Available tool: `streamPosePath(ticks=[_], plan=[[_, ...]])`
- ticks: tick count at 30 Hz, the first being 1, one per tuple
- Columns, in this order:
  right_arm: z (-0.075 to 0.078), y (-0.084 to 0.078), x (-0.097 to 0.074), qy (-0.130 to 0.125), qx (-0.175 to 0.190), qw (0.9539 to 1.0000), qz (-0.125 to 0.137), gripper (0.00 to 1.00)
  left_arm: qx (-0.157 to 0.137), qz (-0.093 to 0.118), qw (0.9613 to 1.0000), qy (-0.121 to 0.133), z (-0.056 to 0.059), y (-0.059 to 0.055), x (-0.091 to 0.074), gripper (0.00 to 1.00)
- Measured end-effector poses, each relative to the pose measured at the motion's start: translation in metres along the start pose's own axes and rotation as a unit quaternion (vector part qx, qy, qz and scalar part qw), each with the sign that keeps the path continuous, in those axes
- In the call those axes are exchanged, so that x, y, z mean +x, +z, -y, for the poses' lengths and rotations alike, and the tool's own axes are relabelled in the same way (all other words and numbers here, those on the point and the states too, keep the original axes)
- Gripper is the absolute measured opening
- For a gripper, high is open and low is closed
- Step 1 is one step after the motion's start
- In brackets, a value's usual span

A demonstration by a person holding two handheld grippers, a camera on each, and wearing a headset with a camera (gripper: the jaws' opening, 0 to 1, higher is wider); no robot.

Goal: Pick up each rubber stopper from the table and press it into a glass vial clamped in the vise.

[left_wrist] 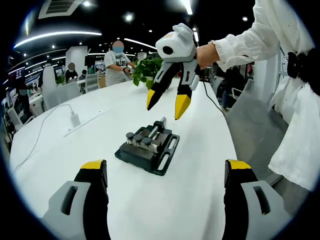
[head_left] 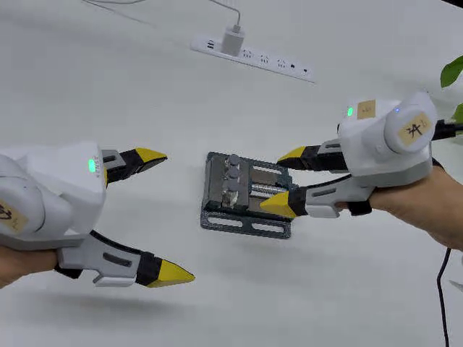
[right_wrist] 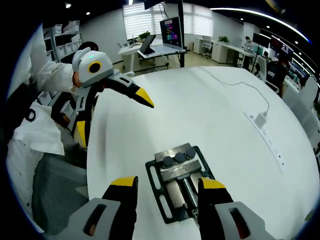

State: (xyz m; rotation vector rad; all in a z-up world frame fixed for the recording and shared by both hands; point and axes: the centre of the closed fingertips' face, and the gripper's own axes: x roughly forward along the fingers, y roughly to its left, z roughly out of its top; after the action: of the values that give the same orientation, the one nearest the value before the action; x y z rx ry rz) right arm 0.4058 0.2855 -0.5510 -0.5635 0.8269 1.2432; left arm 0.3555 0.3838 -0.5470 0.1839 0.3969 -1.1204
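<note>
A dark metal vise [head_left: 217, 217] stands on the white table and clamps three glass vials [head_left: 233, 175] in a row, each capped with a grey rubber stopper. My left gripper [head_left: 163, 215] hovers left of the vise, wide open with nothing in it. My right gripper [head_left: 284, 179] is open and empty too, at the vise's right end over its screw. In the left gripper view the vise [left_wrist: 165, 155] and vials [left_wrist: 138, 137] lie ahead, with my right gripper [left_wrist: 166, 103] above them. In the right gripper view the vials [right_wrist: 179, 157] sit in the vise [right_wrist: 159, 192] between my jaws, and my left gripper [right_wrist: 113, 115] is beyond.
A white power strip [head_left: 253, 56] with a plugged charger [head_left: 233, 37] and its cable lies at the back of the table. Green plant leaves [head_left: 452, 72] show at the right edge, and a black cable [head_left: 443, 289] hangs there. People stand in the office behind.
</note>
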Motion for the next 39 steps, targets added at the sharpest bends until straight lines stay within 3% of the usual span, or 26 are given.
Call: streamPosePath(ticks=[9,14,24,31,39], plan=[[-0.009,-0.009,-0.009,-0.004,0.001,0.9989,0.048,0.61,0.008,-0.021,0.9997,0.007,-0.004,-0.004,-0.003,0.99],[-0.005,-0.021,-0.015,-0.010,-0.003,0.9972,0.074,0.68,0.017,-0.033,0.9993,0.010,-0.005,-0.006,-0.004,0.99],[-0.014,-0.035,-0.019,-0.010,0.004,0.9930,0.117,0.82,0.019,-0.042,0.9988,0.017,-0.006,-0.005,0.000,0.99],[-0.017,-0.042,-0.022,-0.018,0.006,0.9914,0.129,0.88,0.006,-0.041,0.9988,0.025,-0.010,-0.004,0.002,0.99],[-0.012,-0.043,-0.030,-0.028,0.012,0.9894,0.142,0.89,0.009,-0.054,0.9981,0.027,-0.009,-0.007,0.003,0.99]])
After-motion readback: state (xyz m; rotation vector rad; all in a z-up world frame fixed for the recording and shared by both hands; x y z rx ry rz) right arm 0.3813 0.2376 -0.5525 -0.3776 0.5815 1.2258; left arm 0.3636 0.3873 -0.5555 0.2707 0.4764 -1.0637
